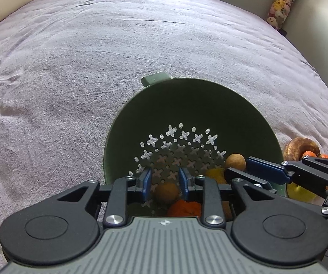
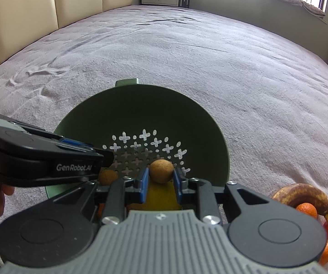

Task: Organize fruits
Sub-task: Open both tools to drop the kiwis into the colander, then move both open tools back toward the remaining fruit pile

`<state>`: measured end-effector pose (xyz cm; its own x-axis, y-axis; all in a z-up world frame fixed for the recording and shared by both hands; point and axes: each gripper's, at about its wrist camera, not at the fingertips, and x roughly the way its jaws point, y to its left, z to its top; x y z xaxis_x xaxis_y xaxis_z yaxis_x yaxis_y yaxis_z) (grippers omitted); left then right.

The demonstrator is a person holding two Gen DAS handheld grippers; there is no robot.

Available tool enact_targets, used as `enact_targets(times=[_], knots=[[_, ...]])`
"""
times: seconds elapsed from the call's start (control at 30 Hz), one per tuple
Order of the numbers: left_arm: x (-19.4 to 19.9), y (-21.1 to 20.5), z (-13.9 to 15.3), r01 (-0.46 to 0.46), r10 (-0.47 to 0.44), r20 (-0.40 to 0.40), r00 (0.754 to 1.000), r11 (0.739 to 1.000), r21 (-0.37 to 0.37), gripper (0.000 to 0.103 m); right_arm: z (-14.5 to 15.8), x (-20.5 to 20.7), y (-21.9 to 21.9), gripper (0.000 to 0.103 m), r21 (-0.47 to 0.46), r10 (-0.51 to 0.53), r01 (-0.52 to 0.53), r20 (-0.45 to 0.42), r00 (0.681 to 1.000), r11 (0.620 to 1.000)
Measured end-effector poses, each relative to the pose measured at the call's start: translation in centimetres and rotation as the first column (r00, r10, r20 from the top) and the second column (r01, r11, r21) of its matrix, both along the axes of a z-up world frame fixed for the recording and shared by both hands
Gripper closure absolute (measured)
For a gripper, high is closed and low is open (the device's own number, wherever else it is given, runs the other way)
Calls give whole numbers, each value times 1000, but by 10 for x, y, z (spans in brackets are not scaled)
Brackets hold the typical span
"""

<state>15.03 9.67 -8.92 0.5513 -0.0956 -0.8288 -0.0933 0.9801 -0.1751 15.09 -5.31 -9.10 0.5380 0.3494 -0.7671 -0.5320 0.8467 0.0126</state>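
A dark green colander [image 1: 186, 105] [image 2: 141, 114] lies on the bed. Both grippers reach over its near rim. My left gripper [image 1: 165, 179] is open over a round brown fruit [image 1: 166, 193] and an orange one [image 1: 184, 209] in the bowl. My right gripper [image 2: 159, 180] has a round brown fruit [image 2: 161, 171] between its blue pads [image 2: 144, 182], above a yellow fruit [image 2: 161, 197]; in the left wrist view that fruit [image 1: 234, 161] sits at the right gripper's tip. A second brown fruit [image 2: 107, 177] lies to the left.
A browned banana [image 2: 305, 197] [image 1: 300, 147] and several tangerines [image 2: 306, 209] lie on the bed right of the colander. A yellow fruit [image 1: 300, 193] shows beside the rim. The grey bedspread [image 2: 186, 57] stretches far beyond. A padded headboard [image 2: 38, 11] stands at left.
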Motion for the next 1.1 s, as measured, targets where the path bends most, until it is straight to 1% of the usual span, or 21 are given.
enact_targets(times=[0.13,0.3,0.37,0.5,0.6,0.7,0.77,0.83,0.97,1.03,1.1], knots=[[-1,1,2,-7,7,3,1000,1000,-4,58,0,0,0,82,4,0,0,-1,1000,1000],[-3,2,6,-19,19,13,1000,1000,-13,52,1,-2,1,81,-1,1,-1,8,1000,1000],[-3,1,8,-21,21,17,1000,1000,-15,51,2,-2,1,76,-2,0,0,10,1000,1000],[-4,1,13,-22,22,28,999,1000,-17,49,4,-4,0,74,-1,-5,5,15,1000,1000],[-6,-1,17,-26,27,42,999,999,-19,44,8,-6,-2,71,5,-15,15,17,1000,1000],[-8,-3,23,-27,28,59,998,999,-22,43,14,-6,-7,65,25,-39,38,17,999,999],[-10,-6,27,-23,25,72,997,999,-27,42,18,-8,-11,60,38,-56,55,22,998,998],[-12,-10,33,-15,17,90,996,1000,-25,41,24,-10,-16,57,47,-71,70,33,997,996],[-17,-19,45,5,-2,132,991,1000,-22,40,35,-16,-28,43,67,-107,103,61,992,992],[-20,-24,50,15,-10,150,989,999,-31,40,41,-19,-35,43,70,-127,122,72,989,990],[-23,-29,54,26,-19,166,986,999,-38,40,46,-22,-44,37,73,-153,147,79,985,986]])
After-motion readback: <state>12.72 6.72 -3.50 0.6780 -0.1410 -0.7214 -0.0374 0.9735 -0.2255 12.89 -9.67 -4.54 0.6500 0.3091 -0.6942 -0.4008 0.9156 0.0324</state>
